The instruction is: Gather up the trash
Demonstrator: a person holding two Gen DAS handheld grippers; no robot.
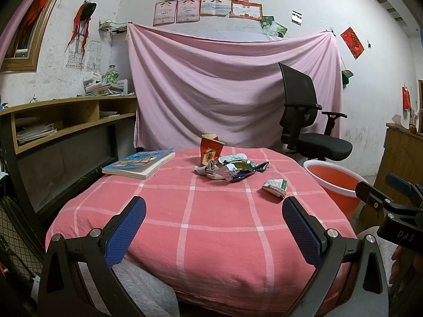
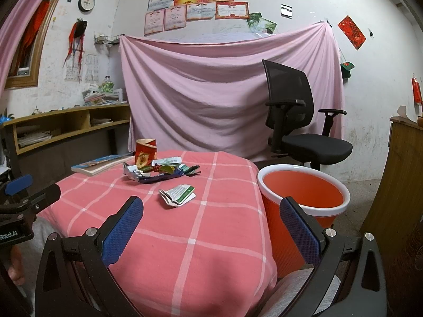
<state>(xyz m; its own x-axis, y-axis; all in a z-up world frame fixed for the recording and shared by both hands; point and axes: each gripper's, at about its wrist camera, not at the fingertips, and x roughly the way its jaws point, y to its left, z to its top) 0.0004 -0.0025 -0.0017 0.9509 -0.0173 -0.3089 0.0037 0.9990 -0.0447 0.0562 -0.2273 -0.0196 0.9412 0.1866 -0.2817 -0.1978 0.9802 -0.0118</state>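
A heap of crumpled wrappers point(image 1: 230, 168) point(image 2: 161, 171) lies at the far middle of the red checked table point(image 1: 201, 224) point(image 2: 185, 237). Behind the heap stands a dented red paper cup point(image 1: 210, 150) point(image 2: 145, 152). A lone crumpled green-and-white packet point(image 1: 275, 187) point(image 2: 177, 195) lies nearer, to the right. An orange bin with a white rim point(image 1: 333, 185) point(image 2: 304, 198) stands on the floor at the table's right side, nothing visible inside. My left gripper point(image 1: 213, 211) hangs open over the near table edge. My right gripper point(image 2: 211, 211) is open too, near the table's right corner beside the bin.
A book point(image 1: 140, 163) point(image 2: 100, 163) lies at the table's far left. A black office chair point(image 1: 309, 121) point(image 2: 298, 121) stands behind the bin before a pink hanging sheet. A wooden shelf desk point(image 1: 66, 121) runs along the left, a wooden cabinet point(image 2: 396, 185) on the right.
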